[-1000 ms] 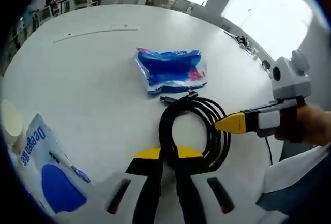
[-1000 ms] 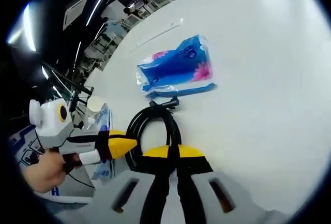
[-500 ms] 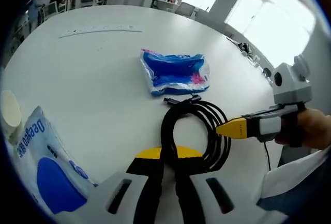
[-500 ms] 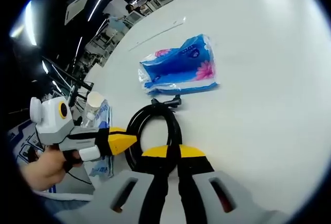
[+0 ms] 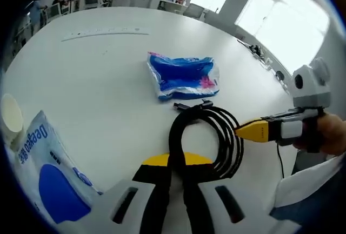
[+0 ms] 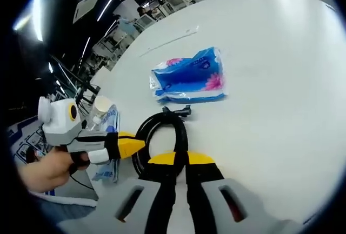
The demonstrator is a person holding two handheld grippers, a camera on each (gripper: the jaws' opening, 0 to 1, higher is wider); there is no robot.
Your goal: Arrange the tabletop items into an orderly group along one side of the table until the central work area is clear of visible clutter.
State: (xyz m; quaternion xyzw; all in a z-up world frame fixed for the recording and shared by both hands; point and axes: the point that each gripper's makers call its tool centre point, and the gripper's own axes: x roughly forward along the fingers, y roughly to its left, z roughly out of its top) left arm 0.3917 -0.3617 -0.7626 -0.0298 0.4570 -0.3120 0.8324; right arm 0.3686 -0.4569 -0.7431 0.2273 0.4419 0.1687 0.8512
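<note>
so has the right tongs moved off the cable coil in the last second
Yes. In the left gripper view the right tongs has backed away from the black cable coil, its yellow tip now just outside the coil's edge, while the blue pack stays put.

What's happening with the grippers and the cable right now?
Left gripper shut on cable. Right gripper shut on it too. Blue pack lies just beyond.

From my seat the near part of the black cable coil [image 5: 204, 136] is tucked behind my left gripper's [image 5: 177, 164] jaws, so I can't see how they stand on it. Same story in the right gripper view. The white-and-blue wipes pack [image 5: 46, 177] is cut off at the edge, its print only partly readable. The paper cup [image 5: 11, 119] is half out of the picture.
</note>
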